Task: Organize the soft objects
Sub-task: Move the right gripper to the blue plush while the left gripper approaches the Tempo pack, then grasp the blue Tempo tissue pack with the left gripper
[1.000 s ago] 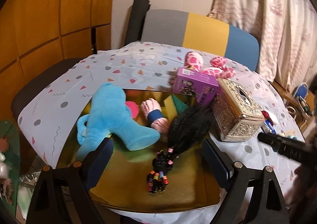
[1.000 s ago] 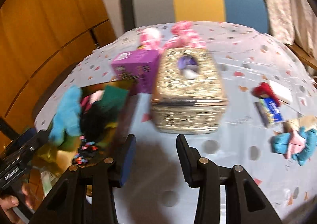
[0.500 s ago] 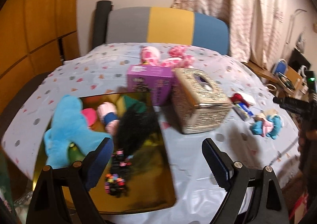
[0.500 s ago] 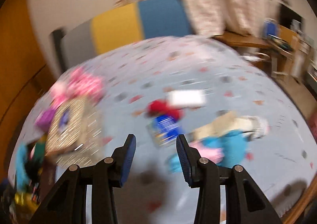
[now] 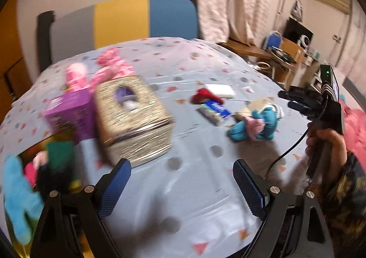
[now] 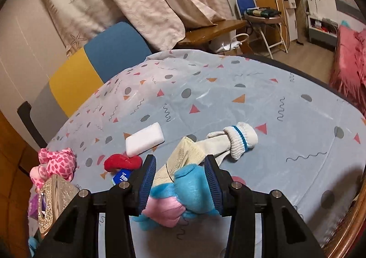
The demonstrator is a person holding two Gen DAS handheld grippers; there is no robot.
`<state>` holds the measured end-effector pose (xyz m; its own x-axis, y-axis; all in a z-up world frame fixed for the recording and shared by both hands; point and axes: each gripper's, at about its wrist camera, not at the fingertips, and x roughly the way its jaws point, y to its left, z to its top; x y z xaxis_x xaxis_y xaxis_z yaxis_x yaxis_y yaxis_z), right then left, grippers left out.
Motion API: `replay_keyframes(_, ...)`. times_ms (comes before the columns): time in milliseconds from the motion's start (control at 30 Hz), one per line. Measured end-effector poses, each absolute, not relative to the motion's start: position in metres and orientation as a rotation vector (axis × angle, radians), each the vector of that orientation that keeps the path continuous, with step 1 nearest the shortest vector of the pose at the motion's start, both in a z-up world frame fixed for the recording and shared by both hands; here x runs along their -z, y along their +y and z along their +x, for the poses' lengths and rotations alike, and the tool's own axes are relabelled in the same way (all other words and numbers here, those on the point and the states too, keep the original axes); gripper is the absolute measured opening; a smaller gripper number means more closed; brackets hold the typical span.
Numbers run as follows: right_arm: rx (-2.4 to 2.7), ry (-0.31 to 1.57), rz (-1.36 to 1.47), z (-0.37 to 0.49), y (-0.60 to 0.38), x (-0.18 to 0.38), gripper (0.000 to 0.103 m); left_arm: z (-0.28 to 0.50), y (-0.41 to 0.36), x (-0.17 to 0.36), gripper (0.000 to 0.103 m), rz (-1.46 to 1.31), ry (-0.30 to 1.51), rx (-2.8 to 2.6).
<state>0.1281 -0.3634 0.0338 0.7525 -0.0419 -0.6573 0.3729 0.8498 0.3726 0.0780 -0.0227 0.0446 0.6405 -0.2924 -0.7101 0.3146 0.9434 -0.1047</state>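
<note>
Blue and pink plush (image 6: 180,191): lies on the bench at its near right side, now directly between the 2 fingers of the right gripper (image 6: 179,184); 0.5 s ago it sat ahead of those fingers, and 1 s ago that camera faced the gold box.
Right gripper fingers (image 6: 147,181): parted about as wide as the plush, 1 on each side of it; whether the pads already touch it I cannot tell, and nothing is lifted.
Meaning for the task: my judgement is that this plush is the next soft thing to be picked; the closing of the fingers is not yet done.
Cream sock (image 6: 240,139): just beyond the plush, its beige part touching or tucked under it; it may drag along when the plush is raised.
Red soft piece (image 6: 122,162): left of the plush, beside the white block (image 6: 145,139) and a blue packet (image 6: 122,176).
Left gripper (image 5: 180,189): fingers wide apart and holding nothing, above bare cloth of the bench (image 5: 194,189); 1 s ago it looked down into the tray, 0.5 s ago it was partly turned, now it faces right toward the plush.
Gold tray contents (image 5: 16,189): blue plush toy and dark items at the near left edge, blurred.
Gold box (image 5: 135,118): left of centre, purple box (image 5: 71,114) beside it, pink spotted toy (image 5: 109,68) behind.
</note>
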Motion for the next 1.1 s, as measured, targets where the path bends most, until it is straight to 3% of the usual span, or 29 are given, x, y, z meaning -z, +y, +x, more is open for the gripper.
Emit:
replay_keyframes(367, 0.187, 0.687, 0.667, 0.129, -0.383, -0.022, 0.045, 0.18, -0.142, -0.014, 0.091, 0.037, 0.965, 0.462)
replay_keyframes(900, 0.083, 0.698, 0.712, 0.134, -0.38, -0.018, 0.046, 0.298, -0.198, 0.065, 0.091, -0.105, 1.165, 0.289)
replay_keyframes(967, 0.081, 0.703, 0.719, 0.135, -0.381, -0.016, 0.046, 0.305, -0.204, 0.072, 0.088, -0.11, 1.178, 0.275)
replay_keyframes(1000, 0.081, 0.706, 0.721, 0.135, -0.381, -0.016, 0.046, 0.306, -0.206, 0.076, 0.08, -0.107, 1.19, 0.273)
replay_keyframes(1033, 0.081, 0.707, 0.723, 0.135, -0.381, -0.015, 0.046, 0.309, -0.208, 0.082, 0.066, -0.094, 1.21, 0.27)
replay_keyframes(1100, 0.087, 0.709, 0.728, 0.135, -0.383, -0.015, 0.046, 0.302, -0.212, 0.078, 0.065, -0.036, 1.163, 0.257)
